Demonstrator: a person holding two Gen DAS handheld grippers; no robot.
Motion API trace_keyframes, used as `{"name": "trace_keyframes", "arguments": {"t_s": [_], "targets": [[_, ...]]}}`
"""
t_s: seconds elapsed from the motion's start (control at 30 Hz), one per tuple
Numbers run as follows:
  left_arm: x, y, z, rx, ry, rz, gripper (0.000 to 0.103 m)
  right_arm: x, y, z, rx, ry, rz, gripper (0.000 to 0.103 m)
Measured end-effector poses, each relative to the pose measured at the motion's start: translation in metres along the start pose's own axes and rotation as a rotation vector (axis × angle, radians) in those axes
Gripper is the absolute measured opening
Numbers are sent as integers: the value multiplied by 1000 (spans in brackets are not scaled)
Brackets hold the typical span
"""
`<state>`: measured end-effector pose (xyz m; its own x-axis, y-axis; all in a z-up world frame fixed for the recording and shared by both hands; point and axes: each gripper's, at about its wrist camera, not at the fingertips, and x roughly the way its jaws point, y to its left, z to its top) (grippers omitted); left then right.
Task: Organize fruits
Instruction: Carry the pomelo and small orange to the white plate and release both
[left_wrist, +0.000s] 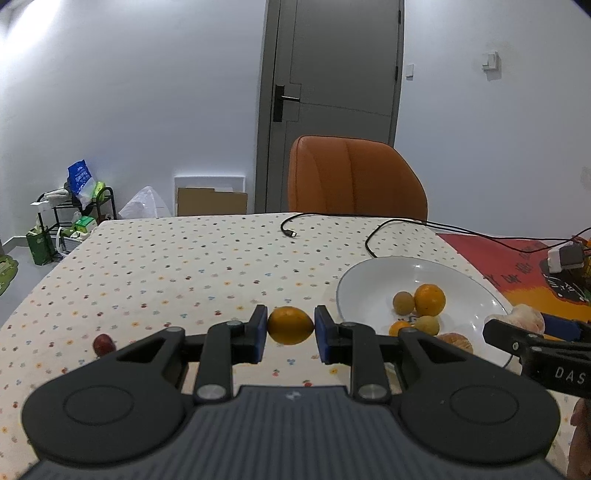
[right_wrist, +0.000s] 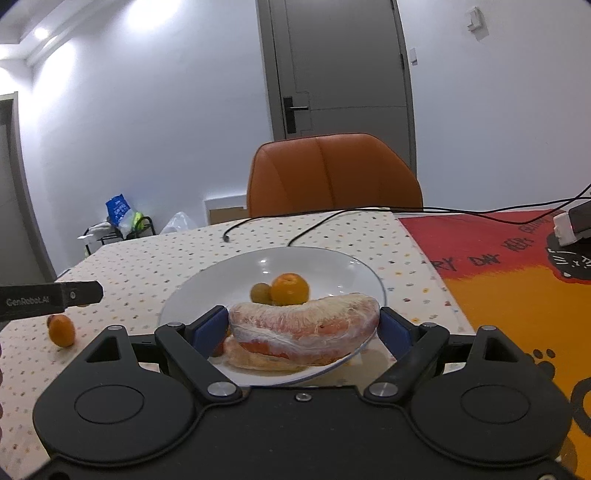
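My left gripper (left_wrist: 290, 330) is shut on a small oval orange fruit (left_wrist: 290, 325), one blue pad pressing each side, low over the spotted tablecloth. In the right wrist view that fruit (right_wrist: 61, 329) shows just under the left gripper's finger (right_wrist: 74, 293). My right gripper (right_wrist: 303, 328) is shut on a pink pomelo segment (right_wrist: 303, 325) above the near rim of the white plate (right_wrist: 229, 280). In the plate (left_wrist: 369, 280) lie a mandarin (left_wrist: 429, 300), two brownish round fruits (left_wrist: 403, 302), a small orange fruit (left_wrist: 400, 328) and a peeled mandarin (left_wrist: 456, 343). Another pomelo piece (right_wrist: 258, 360) lies under the held one.
A small dark red fruit (left_wrist: 103, 343) lies on the cloth at the left. Black cables (left_wrist: 291, 233) cross the far side of the table. A red and orange mat (left_wrist: 517, 258) with a white adapter (left_wrist: 565, 258) is at the right. An orange chair (left_wrist: 354, 173) stands behind.
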<state>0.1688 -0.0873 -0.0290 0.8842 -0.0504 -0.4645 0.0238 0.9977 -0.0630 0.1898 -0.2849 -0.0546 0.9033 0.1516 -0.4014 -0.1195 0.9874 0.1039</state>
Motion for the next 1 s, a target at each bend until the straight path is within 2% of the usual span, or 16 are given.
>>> {"name": "trace_keyframes", "arguments": {"t_s": [0.47, 0.83, 1.0], "targets": [[27, -23, 3, 22, 27, -6, 26, 22, -12, 12, -87, -1, 4, 85], [42, -41, 3, 28, 43, -35, 26, 31, -11, 30, -106, -22, 28, 85], [49, -46, 4, 32, 52, -36, 26, 42, -11, 26, -108, -17, 32, 85]]}}
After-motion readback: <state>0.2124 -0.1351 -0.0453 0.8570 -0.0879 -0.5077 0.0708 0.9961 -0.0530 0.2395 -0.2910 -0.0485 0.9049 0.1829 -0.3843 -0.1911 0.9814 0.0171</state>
